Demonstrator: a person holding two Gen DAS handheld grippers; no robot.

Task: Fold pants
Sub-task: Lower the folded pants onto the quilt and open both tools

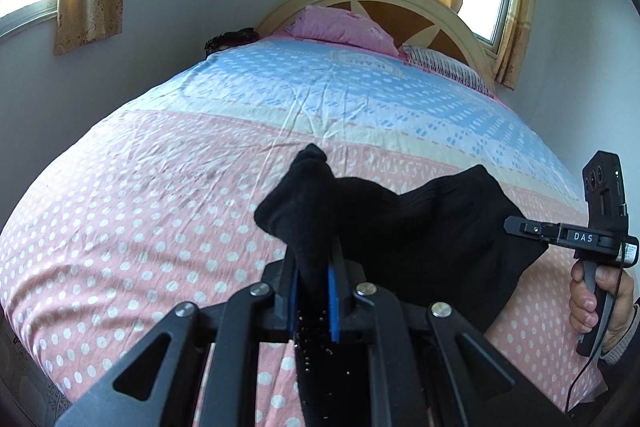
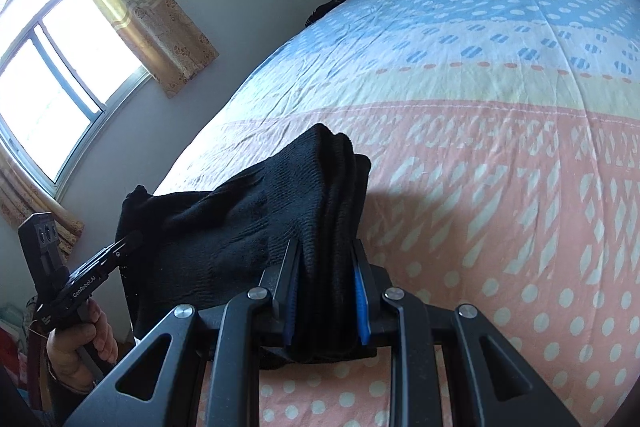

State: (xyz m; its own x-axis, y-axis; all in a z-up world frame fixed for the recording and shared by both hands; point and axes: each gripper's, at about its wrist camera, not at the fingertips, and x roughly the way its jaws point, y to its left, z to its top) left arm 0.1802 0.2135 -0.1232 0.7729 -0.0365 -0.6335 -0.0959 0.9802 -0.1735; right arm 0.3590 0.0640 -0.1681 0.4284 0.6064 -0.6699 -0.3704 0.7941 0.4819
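Black pants (image 1: 420,227) hang stretched between my two grippers above the near end of the bed. My left gripper (image 1: 314,267) is shut on one bunched end of the cloth, which sticks up past the blue pads. In the right wrist view the pants (image 2: 240,227) show as a thick folded bundle, and my right gripper (image 2: 326,267) is shut on several layers of it. The right gripper (image 1: 520,225), held by a hand, appears at the right edge of the left wrist view. The left gripper (image 2: 130,241) shows at the lower left of the right wrist view.
The bed (image 1: 200,167) wears a pink, cream and blue dotted cover. A pink pillow (image 1: 344,27) and a striped pillow (image 1: 444,65) lie by the headboard (image 1: 440,23). Curtained windows (image 2: 60,75) are in the walls. A dark object (image 1: 230,39) sits at the bed's far left corner.
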